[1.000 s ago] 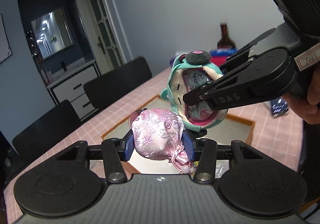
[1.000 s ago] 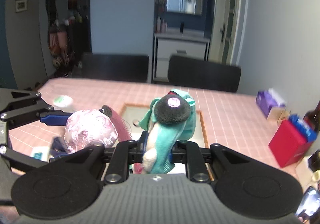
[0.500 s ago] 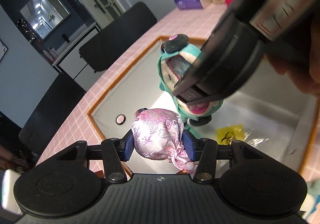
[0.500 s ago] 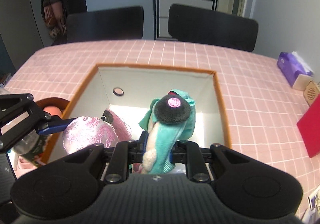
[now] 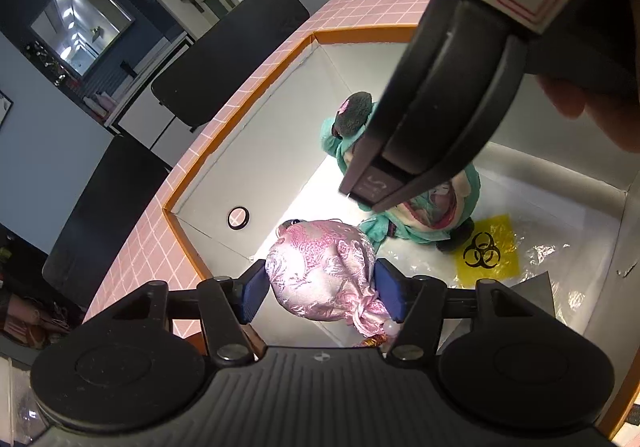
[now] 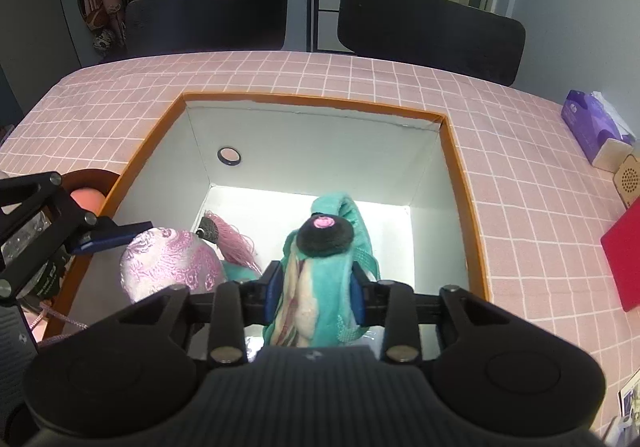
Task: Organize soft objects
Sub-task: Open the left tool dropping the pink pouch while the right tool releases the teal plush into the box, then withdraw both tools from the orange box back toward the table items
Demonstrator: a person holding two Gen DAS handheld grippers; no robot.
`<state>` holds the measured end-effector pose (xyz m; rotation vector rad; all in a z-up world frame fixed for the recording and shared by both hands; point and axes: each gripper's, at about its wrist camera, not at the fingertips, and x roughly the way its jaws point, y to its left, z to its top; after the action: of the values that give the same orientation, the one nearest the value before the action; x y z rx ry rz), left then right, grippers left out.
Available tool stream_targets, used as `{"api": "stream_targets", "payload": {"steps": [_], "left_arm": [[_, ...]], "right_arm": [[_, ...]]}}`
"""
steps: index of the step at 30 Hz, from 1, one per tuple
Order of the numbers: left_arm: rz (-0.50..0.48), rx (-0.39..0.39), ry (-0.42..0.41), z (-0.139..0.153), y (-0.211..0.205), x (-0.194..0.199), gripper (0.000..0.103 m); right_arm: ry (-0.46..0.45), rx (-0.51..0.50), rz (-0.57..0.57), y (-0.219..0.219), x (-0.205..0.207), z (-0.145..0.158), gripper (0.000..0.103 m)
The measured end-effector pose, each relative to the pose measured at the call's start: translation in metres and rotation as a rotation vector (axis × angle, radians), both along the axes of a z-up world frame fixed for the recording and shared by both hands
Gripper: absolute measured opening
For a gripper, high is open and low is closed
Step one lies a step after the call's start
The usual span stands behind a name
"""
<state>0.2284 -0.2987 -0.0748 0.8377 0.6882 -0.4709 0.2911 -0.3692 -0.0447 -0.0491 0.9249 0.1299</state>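
The underside of the pink brocade pouch (image 5: 320, 273) is hidden behind the left claw's (image 5: 318, 293) body, and its cord end with a bead is cut off at about 5 o'clock of the pouch. In the left wrist view the right claw's housing covers most of the teal plush toy (image 5: 420, 223); only its dark round ear, a teal edge and a patterned lower part show. The person's hand (image 5: 592, 115) at 3 o'clock is cropped by the frame edge.

The left view alone shows the box floor: a yellow biohazard bag (image 5: 486, 249) at 4 o'clock of the toy, on crinkled clear plastic. The right wrist view alone shows the whole orange-rimmed box (image 6: 312, 99) on the pink checked desk (image 6: 520, 187), a purple tissue pack (image 6: 592, 127) at 2 o'clock, and the pouch's pink tassel.

The pouch sits between the left claw's blue pads (image 5: 254, 295), inside the box near its 7 o'clock corner; the jaws are opening, and whether the pads still press the fabric cannot be told. The toy stands between the right claw's (image 6: 316, 293) pads, low in the box; those jaws are opening too, the pads right at the fabric's sides.
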Motion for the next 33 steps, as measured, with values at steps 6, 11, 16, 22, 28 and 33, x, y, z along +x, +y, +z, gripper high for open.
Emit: {"api": "stream_targets", "payload": {"steps": [6, 11, 16, 22, 28, 33], "left_arm": [[-0.033, 0.020, -0.056, 0.012, -0.001, -0.010, 0.077], [-0.036, -0.015, -0.069, 0.029, 0.004, -0.019, 0.077], [-0.077, -0.060, -0.103, 0.047, 0.015, -0.042, 0.077], [-0.121, -0.186, -0.118, 0.071, 0.041, -0.079, 0.077], [-0.143, -0.308, -0.162, 0.085, 0.079, -0.114, 0.077], [-0.135, -0.383, -0.169, 0.090, 0.112, -0.137, 0.077]], "right_arm": [[-0.017, -0.030, 0.005, 0.006, -0.012, 0.016, 0.048], [-0.049, -0.018, -0.020, 0.006, -0.025, 0.034, 0.048], [-0.087, 0.014, -0.060, 0.005, -0.044, 0.052, 0.048], [-0.162, 0.053, -0.082, 0.015, -0.083, 0.074, 0.049], [-0.242, 0.079, -0.070, 0.033, -0.131, 0.086, 0.049], [-0.290, 0.108, -0.051, 0.052, -0.171, 0.088, 0.050]]}}
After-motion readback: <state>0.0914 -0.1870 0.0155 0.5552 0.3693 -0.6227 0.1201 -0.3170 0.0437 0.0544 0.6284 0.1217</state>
